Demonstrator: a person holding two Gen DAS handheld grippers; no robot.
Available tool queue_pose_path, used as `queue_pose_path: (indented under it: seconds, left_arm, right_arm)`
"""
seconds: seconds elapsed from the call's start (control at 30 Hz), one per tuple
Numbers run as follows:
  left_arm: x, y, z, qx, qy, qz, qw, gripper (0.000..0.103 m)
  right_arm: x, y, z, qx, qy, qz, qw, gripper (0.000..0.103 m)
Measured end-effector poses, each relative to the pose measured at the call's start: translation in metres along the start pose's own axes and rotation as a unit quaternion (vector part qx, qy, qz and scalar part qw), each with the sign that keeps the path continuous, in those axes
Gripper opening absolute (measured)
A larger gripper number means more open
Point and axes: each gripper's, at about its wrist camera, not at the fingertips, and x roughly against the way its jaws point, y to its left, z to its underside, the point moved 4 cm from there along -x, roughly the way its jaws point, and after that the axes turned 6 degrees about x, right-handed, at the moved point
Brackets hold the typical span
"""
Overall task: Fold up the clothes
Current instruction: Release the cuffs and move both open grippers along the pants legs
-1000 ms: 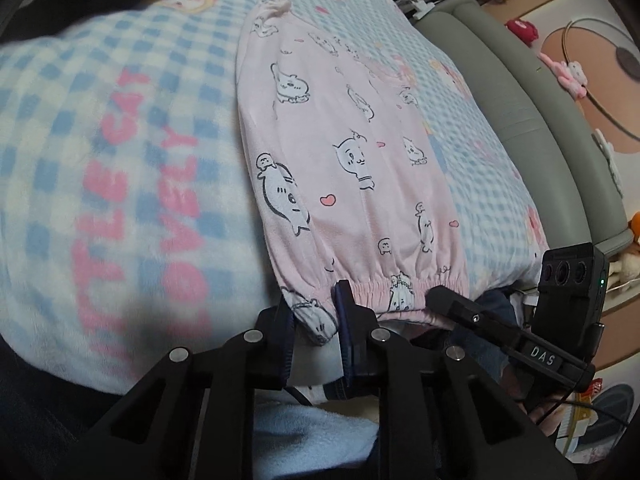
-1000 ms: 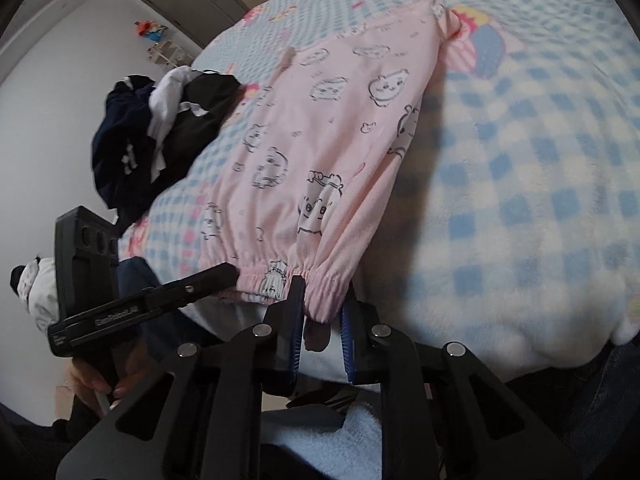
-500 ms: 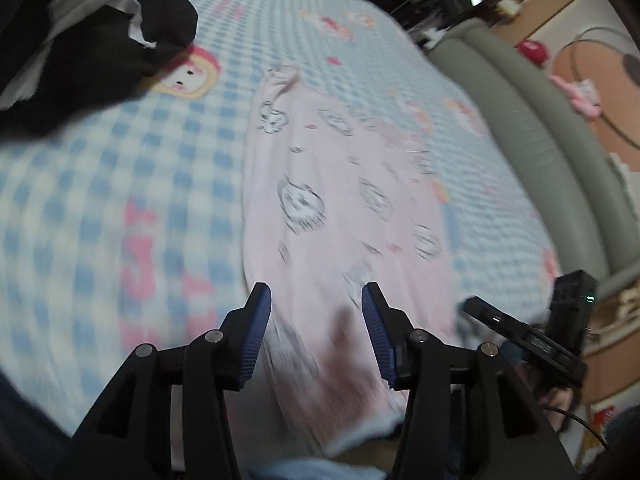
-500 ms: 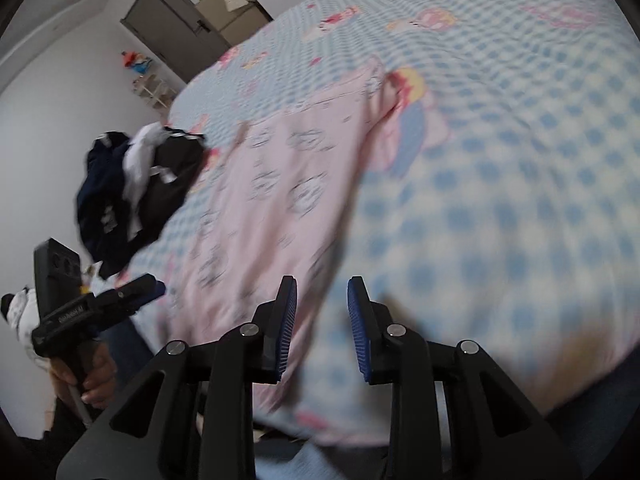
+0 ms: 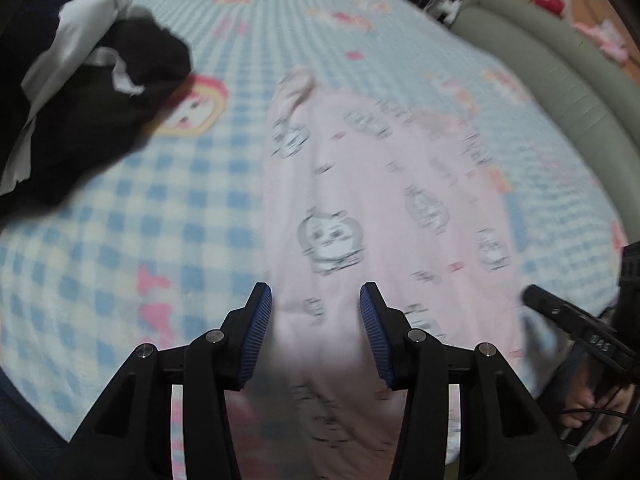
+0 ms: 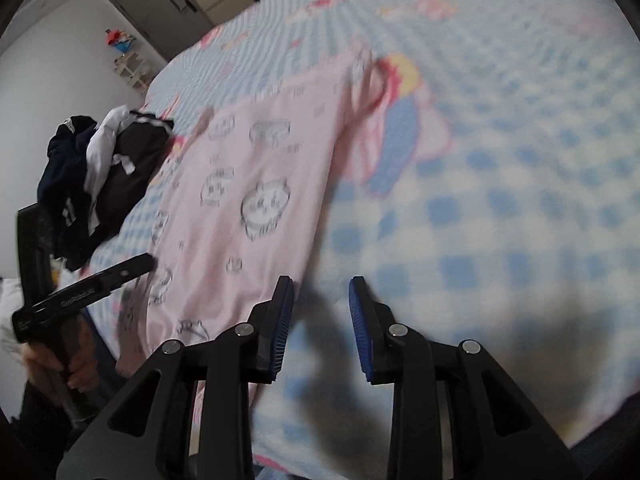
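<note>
Pink pyjama trousers (image 5: 360, 208) with cartoon prints lie flat along a blue-and-white checked blanket (image 5: 168, 200); they also show in the right wrist view (image 6: 256, 200). My left gripper (image 5: 316, 320) is open and empty, above the near end of the trousers. My right gripper (image 6: 320, 312) is open and empty, over the blanket just right of the trousers' edge. Each gripper shows at the edge of the other's view: the right one (image 5: 576, 324), the left one (image 6: 80, 292).
A heap of dark and white clothes (image 5: 80, 92) lies on the bed's left side, also in the right wrist view (image 6: 104, 184). A grey padded bed frame (image 5: 552, 60) runs along the right. A grey door (image 6: 160, 12) stands beyond the bed.
Both grippers let go of the trousers' waistband, opened wide and rose over the bed. The trousers now lie flat on the blanket.
</note>
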Motion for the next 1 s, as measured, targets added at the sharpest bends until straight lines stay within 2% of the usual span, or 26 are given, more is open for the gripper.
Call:
queue_pose_path:
  seconds: [0.07, 0.17, 0.27, 0.43, 0.53, 0.6, 0.63, 0.73, 0.83, 0.9, 1.0]
  left_arm:
    - [0.000, -0.009, -0.001, -0.012, -0.003, 0.013, 0.9998, 0.049]
    - [-0.007, -0.020, -0.002, -0.025, 0.002, 0.025, 0.9994, 0.049]
    - [-0.019, -0.029, -0.002, -0.026, 0.015, 0.030, 0.9991, 0.049]
    - [-0.033, -0.016, 0.005, -0.028, 0.033, 0.009, 0.9990, 0.049]
    - [-0.029, -0.008, 0.003, -0.023, 0.024, -0.007, 0.9994, 0.049]
    - [-0.024, -0.001, -0.001, -0.018, 0.012, -0.032, 0.9993, 0.049]
    - [-0.021, 0.003, -0.003, -0.012, 0.006, -0.030, 0.9995, 0.049]
    - [-0.011, 0.001, -0.009, -0.002, -0.003, 0.018, 0.9998, 0.049]
    - [-0.012, -0.013, -0.009, -0.030, 0.001, 0.035, 0.9989, 0.049]
    - [-0.020, -0.015, -0.010, -0.040, 0.013, 0.020, 0.9989, 0.049]
    - [-0.025, 0.001, -0.008, -0.029, 0.025, -0.010, 0.9992, 0.049]
  right_arm:
    - [0.008, 0.007, -0.007, 0.011, -0.016, -0.006, 1.000, 0.034]
    - [0.009, 0.020, -0.013, 0.017, -0.022, -0.025, 0.999, 0.034]
    - [0.002, 0.030, -0.010, 0.025, -0.013, -0.031, 0.999, 0.034]
    - [-0.018, 0.037, -0.001, 0.031, 0.011, -0.023, 0.999, 0.036]
    - [-0.025, 0.030, 0.006, 0.027, 0.025, -0.003, 0.999, 0.036]
    - [-0.021, 0.023, 0.005, 0.018, 0.024, 0.010, 0.999, 0.036]
    - [-0.019, 0.019, 0.004, 0.014, 0.024, 0.017, 0.999, 0.036]
    - [-0.009, 0.013, -0.001, 0.012, 0.009, 0.026, 1.000, 0.036]
    - [-0.010, 0.021, -0.007, 0.014, 0.000, 0.002, 1.000, 0.038]
    - [-0.015, 0.029, -0.007, 0.022, 0.004, -0.007, 1.000, 0.038]
    - [-0.028, 0.035, 0.000, 0.043, 0.034, 0.021, 0.998, 0.039]
